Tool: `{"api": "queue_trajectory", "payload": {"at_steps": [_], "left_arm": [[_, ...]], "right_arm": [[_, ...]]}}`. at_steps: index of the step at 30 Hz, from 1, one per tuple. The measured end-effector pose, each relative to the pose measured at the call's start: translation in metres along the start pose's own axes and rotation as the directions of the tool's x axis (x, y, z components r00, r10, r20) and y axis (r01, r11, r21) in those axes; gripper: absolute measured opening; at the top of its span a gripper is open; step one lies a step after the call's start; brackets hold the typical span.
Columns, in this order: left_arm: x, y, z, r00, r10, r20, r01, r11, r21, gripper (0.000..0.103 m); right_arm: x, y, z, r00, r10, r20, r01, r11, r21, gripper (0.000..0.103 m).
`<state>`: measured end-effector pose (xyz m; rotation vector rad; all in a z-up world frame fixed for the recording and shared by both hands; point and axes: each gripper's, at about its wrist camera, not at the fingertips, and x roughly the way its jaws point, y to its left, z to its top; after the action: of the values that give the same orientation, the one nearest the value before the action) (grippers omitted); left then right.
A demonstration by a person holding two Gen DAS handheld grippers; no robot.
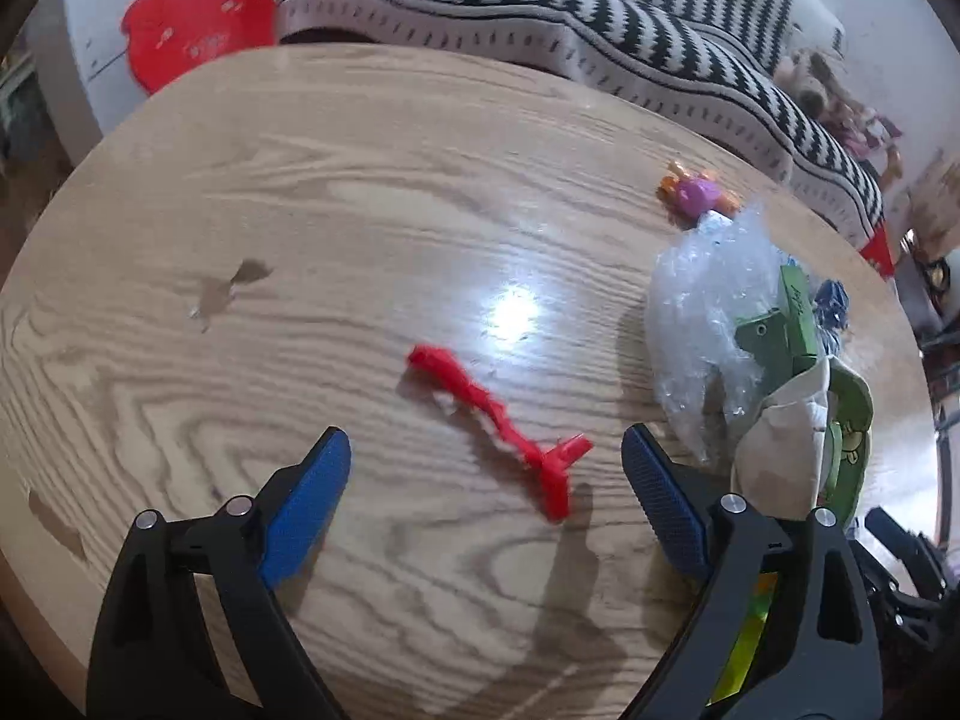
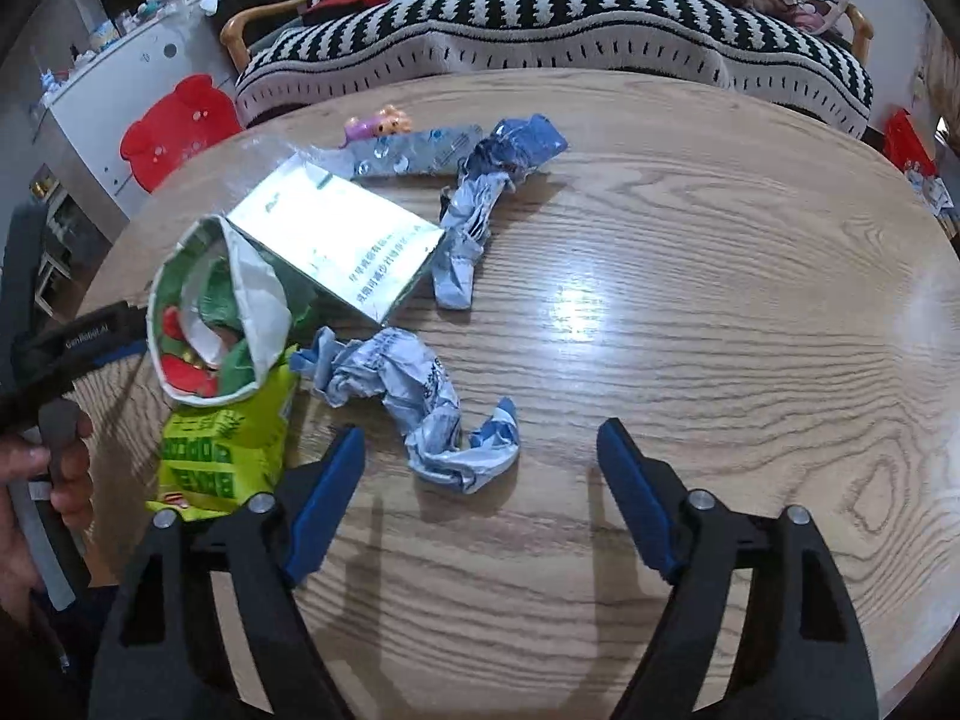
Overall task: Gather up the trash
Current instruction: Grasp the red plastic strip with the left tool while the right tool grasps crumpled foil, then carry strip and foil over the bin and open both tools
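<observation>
Left gripper (image 1: pixel 486 450): jaws spread wide, empty, hovering low over the wooden table (image 1: pixel 300 240).
Red scrap (image 1: pixel 492 414): twisted red strip flat on the table, just ahead of the gap between the blue pads (image 1: pixel 312 498); not touching either.
Red scrap axis: long axis runs diagonally, far-left end to near-right end, the near end forked and closer to the right-side pad.
Right gripper (image 2: pixel 480 450): jaws spread wide, empty.
Crumpled blue-white wrapper (image 2: pixel 414 402): on the table just ahead of the right gripper, nearer its left pad; long axis slants far-left to near-right.
Second blue-white wrapper (image 2: pixel 480 210): farther off, long axis roughly toward the sofa (image 2: pixel 540 18).
Open snack bag (image 2: pixel 222 312): left of the right gripper, mouth up, resting against a yellow-green packet (image 2: pixel 222 456).
Clear plastic (image 1: pixel 708 312): right of the red scrap, apart from it.
</observation>
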<state>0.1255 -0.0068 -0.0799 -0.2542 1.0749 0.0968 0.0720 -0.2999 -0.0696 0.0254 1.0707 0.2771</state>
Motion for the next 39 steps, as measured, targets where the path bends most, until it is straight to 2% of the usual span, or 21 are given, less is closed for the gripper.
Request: {"api": "queue_trajectory", "payload": {"at_steps": [2,3,4,5,6,7,9,12,19,22,27,31,34,39], "left_arm": [[0.003,-0.005,0.002,1.000,0.024,0.014,-0.025,0.999,0.026,0.073],[0.004,-0.006,0.002,0.999,0.034,0.022,-0.035,0.999,0.040,0.064],[0.004,-0.009,0.002,0.998,0.047,0.033,-0.049,0.997,0.063,0.058],[0.003,-0.011,0.001,0.998,0.050,0.040,-0.053,0.995,0.084,0.043],[0.002,-0.011,0.000,0.999,0.035,0.038,-0.038,0.995,0.091,0.027],[0.002,-0.012,-0.001,0.999,0.025,0.031,-0.028,0.995,0.097,0.022],[-0.002,-0.010,-0.004,1.000,0.005,0.019,-0.007,0.994,0.111,0.008],[-0.014,-0.009,-0.008,0.999,0.005,0.042,-0.011,0.990,0.144,0.006],[-0.064,-0.004,-0.029,0.994,-0.064,0.087,0.042,0.972,0.231,0.006],[-0.083,0.000,-0.047,0.992,-0.084,0.096,0.055,0.962,0.266,0.006],[-0.115,0.009,-0.087,0.986,-0.143,0.088,0.109,0.945,0.309,0.006],[-0.136,0.013,-0.117,0.979,-0.191,0.074,0.154,0.924,0.349,0.006],[-0.144,0.015,-0.136,0.977,-0.204,0.063,0.165,0.908,0.386,0.006],[-0.147,0.025,-0.171,0.974,-0.224,-0.008,0.208,0.888,0.411,0.006]], "right_arm": [[0.005,0.004,0.001,1.000,-0.008,0.008,0.008,1.000,-0.028,0.072],[0.007,0.004,0.002,1.000,-0.009,0.009,0.010,0.999,-0.034,0.070],[0.009,0.006,0.002,1.000,-0.010,0.009,0.010,0.999,-0.039,0.065],[0.011,0.006,0.002,1.000,-0.006,0.006,0.006,0.999,-0.042,0.060],[0.012,0.009,0.001,1.000,-0.005,0.002,0.005,0.999,-0.049,0.048],[0.012,0.011,0.001,1.000,-0.012,0.008,0.013,0.998,-0.062,0.034],[0.006,0.012,0.000,1.000,0.005,0.011,-0.004,0.998,-0.062,0.031],[-0.008,0.010,-0.001,0.999,-0.033,0.036,0.034,0.999,-0.042,0.030],[-0.049,-0.001,-0.011,0.995,-0.024,0.099,0.021,0.999,0.029,0.030],[-0.071,0.003,-0.020,0.991,-0.002,0.131,-0.004,0.999,0.044,0.030],[-0.106,0.020,-0.045,0.983,0.087,0.165,-0.093,0.995,0.029,0.030],[-0.129,0.042,-0.073,0.972,0.177,0.154,-0.178,0.984,-0.011,0.030],[-0.137,0.058,-0.091,0.970,0.203,0.136,-0.198,0.979,-0.054,0.030],[-0.128,0.077,-0.133,0.968,0.247,0.035,-0.244,0.966,-0.086,0.030]]}}
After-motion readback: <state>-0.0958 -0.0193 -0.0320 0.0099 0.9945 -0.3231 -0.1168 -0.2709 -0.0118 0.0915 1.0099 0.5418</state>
